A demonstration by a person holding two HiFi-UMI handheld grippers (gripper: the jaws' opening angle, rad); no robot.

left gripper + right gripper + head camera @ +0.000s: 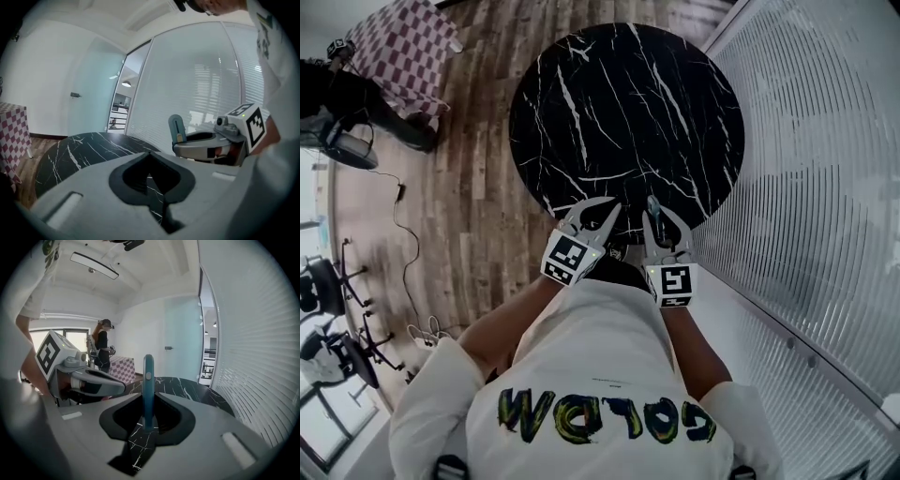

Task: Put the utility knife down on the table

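Observation:
A teal utility knife (148, 380) stands upright between the jaws of my right gripper (148, 401), which is shut on it. In the head view the knife (653, 205) and right gripper (662, 219) hover over the near edge of the round black marble table (619, 112). My left gripper (605, 208) is beside it on the left, over the same edge, shut with nothing held. In the left gripper view the left gripper (150, 155) has its jaws together, and the knife (176, 131) in the right gripper shows at the right, above the table (79, 150).
A frosted glass wall with blinds (825, 187) runs close along the table's right. A table with a checkered cloth (403, 42) stands far left on the wooden floor. Office chairs (328, 291) and a cable lie at the left. Another person (104, 350) stands beyond.

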